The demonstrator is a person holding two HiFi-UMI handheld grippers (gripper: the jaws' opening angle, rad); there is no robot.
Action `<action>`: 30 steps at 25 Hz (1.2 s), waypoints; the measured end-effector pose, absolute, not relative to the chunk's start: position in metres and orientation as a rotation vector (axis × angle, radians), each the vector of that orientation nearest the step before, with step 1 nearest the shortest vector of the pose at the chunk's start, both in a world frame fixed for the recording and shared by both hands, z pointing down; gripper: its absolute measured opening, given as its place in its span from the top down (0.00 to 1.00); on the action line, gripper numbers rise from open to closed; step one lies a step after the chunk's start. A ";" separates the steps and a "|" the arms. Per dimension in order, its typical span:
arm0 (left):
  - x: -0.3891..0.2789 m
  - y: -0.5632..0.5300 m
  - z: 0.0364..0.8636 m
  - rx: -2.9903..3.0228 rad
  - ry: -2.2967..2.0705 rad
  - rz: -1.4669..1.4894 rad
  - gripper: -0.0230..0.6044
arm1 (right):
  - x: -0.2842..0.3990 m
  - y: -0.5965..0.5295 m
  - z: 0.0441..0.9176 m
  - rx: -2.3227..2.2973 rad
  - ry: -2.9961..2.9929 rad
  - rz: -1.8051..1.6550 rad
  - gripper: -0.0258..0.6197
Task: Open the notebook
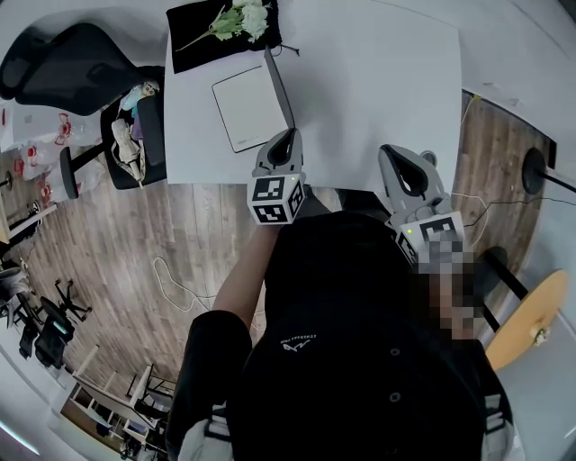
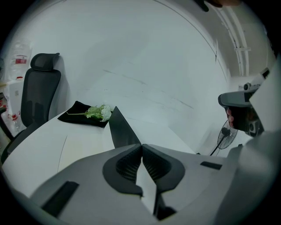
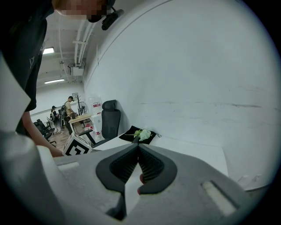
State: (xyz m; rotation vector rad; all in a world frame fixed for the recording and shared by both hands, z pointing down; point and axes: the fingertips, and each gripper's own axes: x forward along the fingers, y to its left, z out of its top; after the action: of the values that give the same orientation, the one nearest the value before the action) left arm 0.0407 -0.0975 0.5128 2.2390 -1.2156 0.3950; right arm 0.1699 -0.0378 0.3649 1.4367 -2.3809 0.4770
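The notebook (image 1: 245,106) lay open on the white table (image 1: 378,81), toward the table's left half and close to its near edge. Its pale lower half rested flat on the table top, and its grey lid (image 1: 278,83) stood up on edge along the right side of that half. In the left gripper view the lid (image 2: 123,130) rose as a dark slanted panel just past the jaw tips.

The left gripper (image 1: 285,135) was over the table's near edge, at the near end of the lid. Whether it touched the lid could not be told. Its own view showed the left gripper (image 2: 142,146) with the jaws pressed together at the tips and nothing between them.

The right gripper (image 1: 388,153) was also at the table's near edge, further right and apart from the notebook. Its own view showed the right gripper (image 3: 138,147) with the jaws likewise drawn together at the tips and empty.

At the table's far left corner lay a black cloth (image 1: 191,40) with a white flower (image 1: 245,16) on it. A black office chair (image 1: 72,58) stood off the table's left side. A standing fan (image 2: 225,133) showed on the floor beyond the table in the left gripper view.
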 end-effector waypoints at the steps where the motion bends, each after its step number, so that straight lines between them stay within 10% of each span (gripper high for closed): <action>1: 0.042 -0.098 0.513 2.241 -1.211 0.398 0.94 | 0.171 -0.037 0.365 1.439 -2.379 0.478 0.95; 30: 0.085 -0.101 0.535 2.315 -1.031 0.502 0.94 | 0.199 -0.025 0.378 1.563 -2.291 0.546 0.95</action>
State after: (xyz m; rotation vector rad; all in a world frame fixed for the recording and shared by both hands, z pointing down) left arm 0.0851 -0.1010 0.5347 2.3152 -1.0312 0.5017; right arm 0.1992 -0.0254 0.3778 1.5631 -2.2912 0.5456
